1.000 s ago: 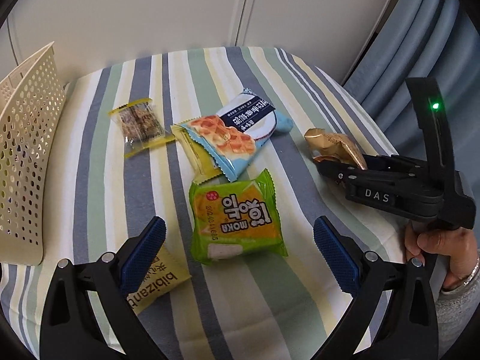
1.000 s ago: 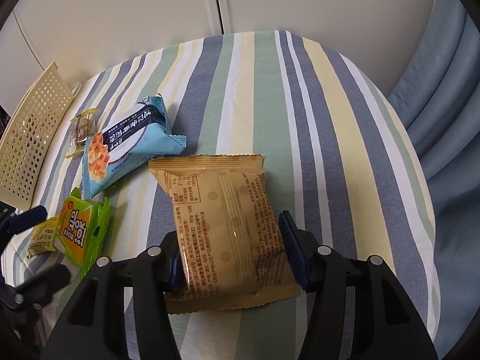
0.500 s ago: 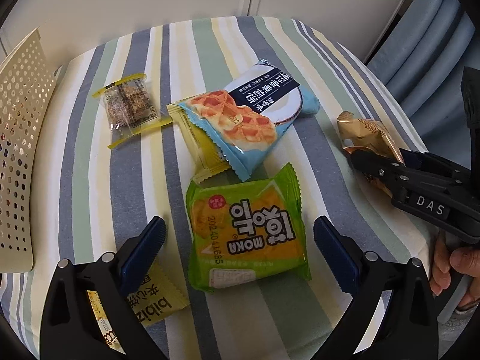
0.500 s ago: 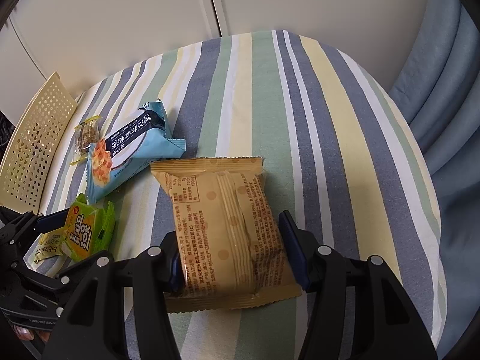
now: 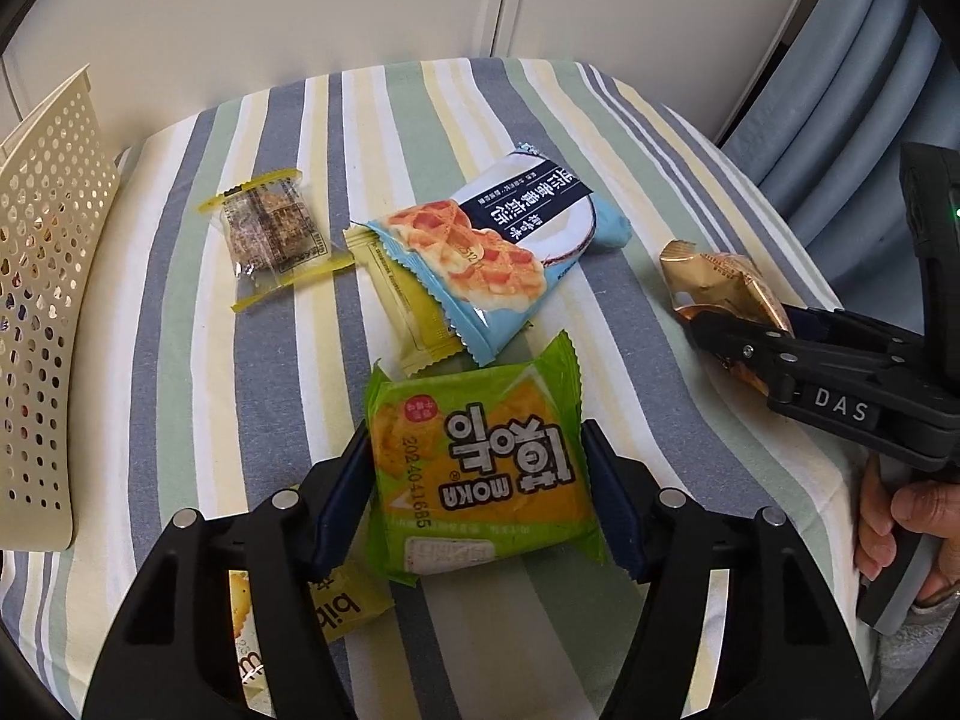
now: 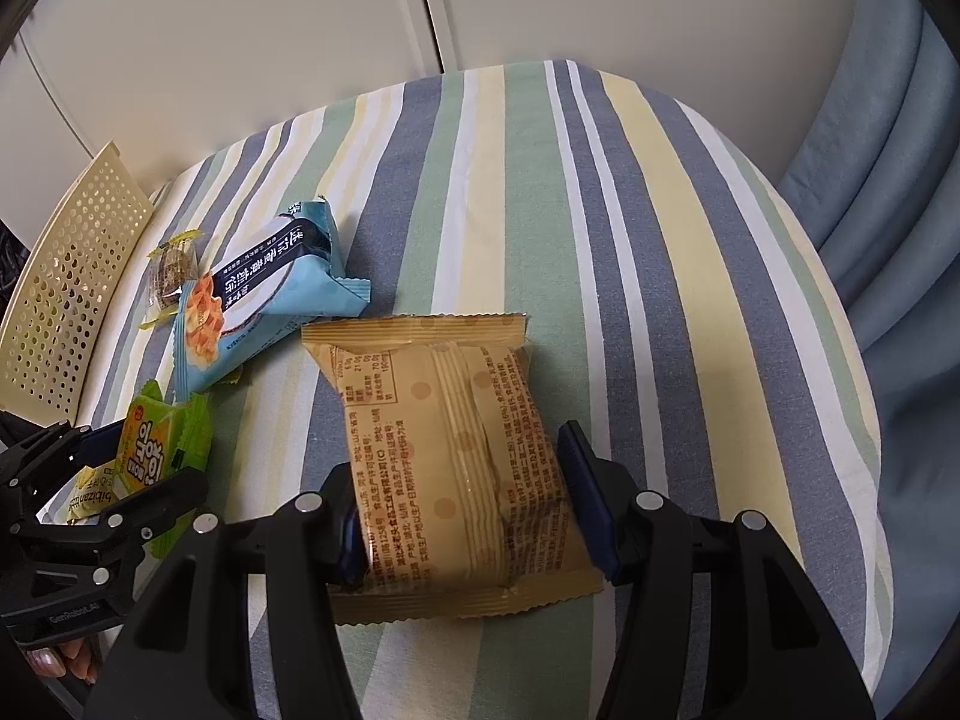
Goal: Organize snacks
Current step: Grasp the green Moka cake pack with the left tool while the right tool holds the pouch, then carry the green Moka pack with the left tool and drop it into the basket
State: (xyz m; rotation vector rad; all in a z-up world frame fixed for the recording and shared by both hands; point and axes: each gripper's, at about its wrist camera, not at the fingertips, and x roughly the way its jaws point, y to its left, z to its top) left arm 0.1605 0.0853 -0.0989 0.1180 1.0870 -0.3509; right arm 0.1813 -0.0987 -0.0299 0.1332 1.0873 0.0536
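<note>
7 snack packets on the striped cloth [image 5: 180, 372]: 1 green [image 5: 480, 468], 1 blue waffle [image 5: 498, 252], 1 tan [image 6: 450, 468], 1 clear-wrapped bar [image 5: 270, 234], 1 olive-yellow [image 5: 408, 306], 1 yellow [image 5: 342, 606], 1 partly hidden; 1 perforated basket [image 5: 42, 312]; 2 grippers.

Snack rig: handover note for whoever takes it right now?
Left gripper: shut on green pack.
Right gripper: shut on tan pack.
On the cloth: blue waffle pack over a yellow sachet, clear bar, yellow pack near the left fingers.
Basket at far left; contents unclear.
Left: place both packs, then the rest.
</note>
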